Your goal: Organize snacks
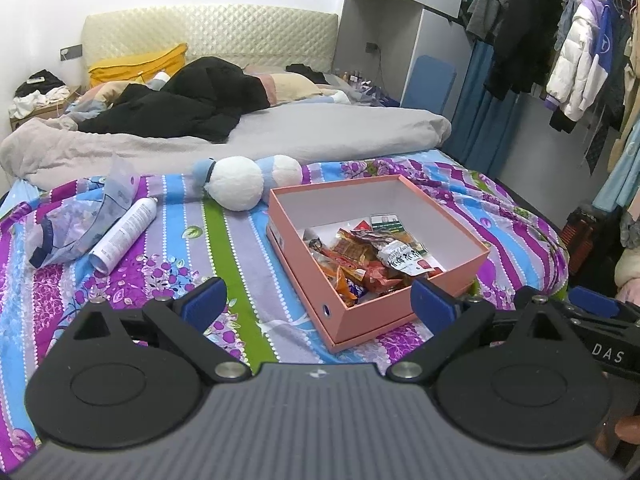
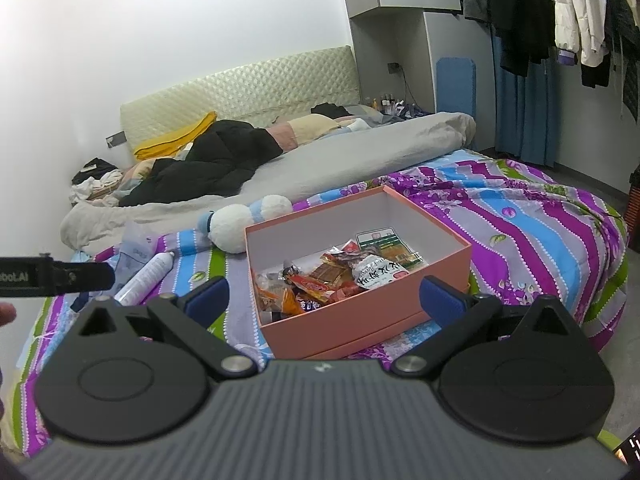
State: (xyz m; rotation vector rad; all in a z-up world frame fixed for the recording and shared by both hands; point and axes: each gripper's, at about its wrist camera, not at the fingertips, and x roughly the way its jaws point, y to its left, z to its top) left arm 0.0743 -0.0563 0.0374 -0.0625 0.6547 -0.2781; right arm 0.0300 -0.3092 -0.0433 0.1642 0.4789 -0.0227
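A pink cardboard box [image 1: 452, 282] [image 2: 360, 326] sits open on the striped bedspread, white inside. Several snack packets [image 1: 372, 258] [image 2: 336, 276] lie piled in its near half; the far half shows bare white floor. My left gripper [image 1: 318, 298] hovers just short of the box's near corner, open, nothing between its blue-padded fingers. My right gripper [image 2: 324, 298] hangs in front of the box's near wall, also open and empty. At the right edge of the left wrist view part of the right gripper's body [image 1: 592, 320] shows.
A white spray can [image 1: 124, 236] [image 2: 146, 274] and a crumpled clear plastic bag [image 1: 76, 220] lie left of the box. A white and blue plush toy [image 1: 244, 180] [image 2: 244, 220] rests behind it. Grey duvet and dark clothes fill the far bed; hanging clothes [image 1: 560, 52] stand right.
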